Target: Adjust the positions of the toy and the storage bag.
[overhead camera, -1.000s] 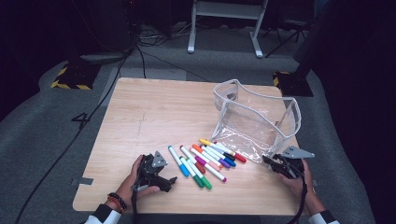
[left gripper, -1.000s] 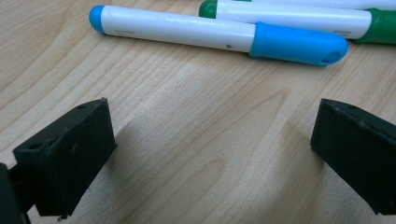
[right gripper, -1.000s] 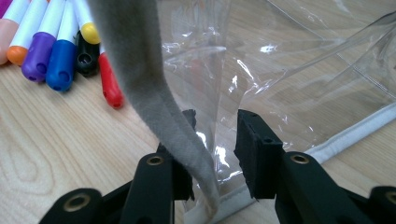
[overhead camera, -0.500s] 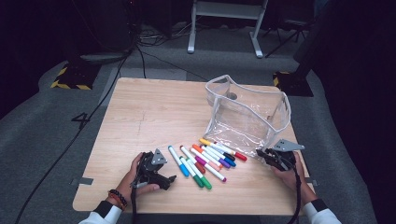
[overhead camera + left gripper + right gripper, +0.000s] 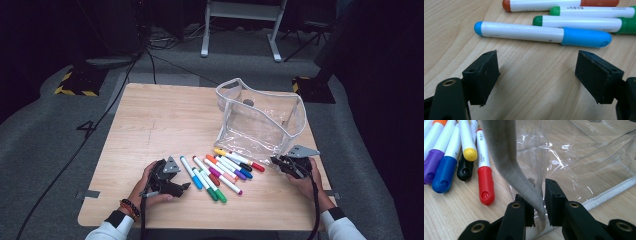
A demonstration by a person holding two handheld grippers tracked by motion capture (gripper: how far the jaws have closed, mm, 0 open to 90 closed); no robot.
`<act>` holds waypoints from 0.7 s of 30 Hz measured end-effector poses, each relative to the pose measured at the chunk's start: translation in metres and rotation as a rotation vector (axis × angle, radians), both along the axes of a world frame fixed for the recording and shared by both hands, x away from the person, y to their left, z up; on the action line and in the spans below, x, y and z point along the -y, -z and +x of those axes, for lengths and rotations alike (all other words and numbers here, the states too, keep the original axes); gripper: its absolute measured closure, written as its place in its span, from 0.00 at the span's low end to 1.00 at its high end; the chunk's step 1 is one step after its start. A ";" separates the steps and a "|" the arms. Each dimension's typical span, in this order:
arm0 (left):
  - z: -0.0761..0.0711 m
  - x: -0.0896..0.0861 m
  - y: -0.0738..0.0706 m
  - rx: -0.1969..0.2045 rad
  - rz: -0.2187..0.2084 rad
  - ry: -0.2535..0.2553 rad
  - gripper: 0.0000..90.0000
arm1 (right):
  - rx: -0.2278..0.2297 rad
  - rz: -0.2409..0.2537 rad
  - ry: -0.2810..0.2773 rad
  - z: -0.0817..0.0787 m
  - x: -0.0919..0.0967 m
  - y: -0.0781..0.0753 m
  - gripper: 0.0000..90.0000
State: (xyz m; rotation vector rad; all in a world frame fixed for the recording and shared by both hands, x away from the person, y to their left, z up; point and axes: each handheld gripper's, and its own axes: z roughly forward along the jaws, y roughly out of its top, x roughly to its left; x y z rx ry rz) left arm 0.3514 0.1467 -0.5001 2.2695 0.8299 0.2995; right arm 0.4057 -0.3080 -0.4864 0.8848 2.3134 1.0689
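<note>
Clear plastic bag (image 5: pixel 260 122) stands at the table's right back part, and your right gripper (image 5: pixel 539 202) has pinched its grey edge (image 5: pixel 506 162) and dragged it toward you. Your left gripper (image 5: pixel 536 75) just started closing, empty, by the blue pen (image 5: pixel 541 33). The table edge (image 5: pixel 200 226) is close; left side has room.

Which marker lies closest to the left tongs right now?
The light-blue-capped marker, at the row's near end, just ahead of the open left tongs.
</note>
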 end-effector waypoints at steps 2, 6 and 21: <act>0.003 -0.001 -0.001 0.003 -0.001 -0.006 0.22 | 0.000 0.004 -0.007 0.001 -0.001 0.000 0.89; 0.013 -0.002 -0.007 0.006 -0.043 -0.031 0.23 | -0.001 0.005 -0.010 0.001 -0.001 0.001 0.89; 0.073 0.059 -0.039 0.101 -0.099 -0.004 0.31 | 0.002 0.022 0.005 -0.002 0.000 -0.001 0.87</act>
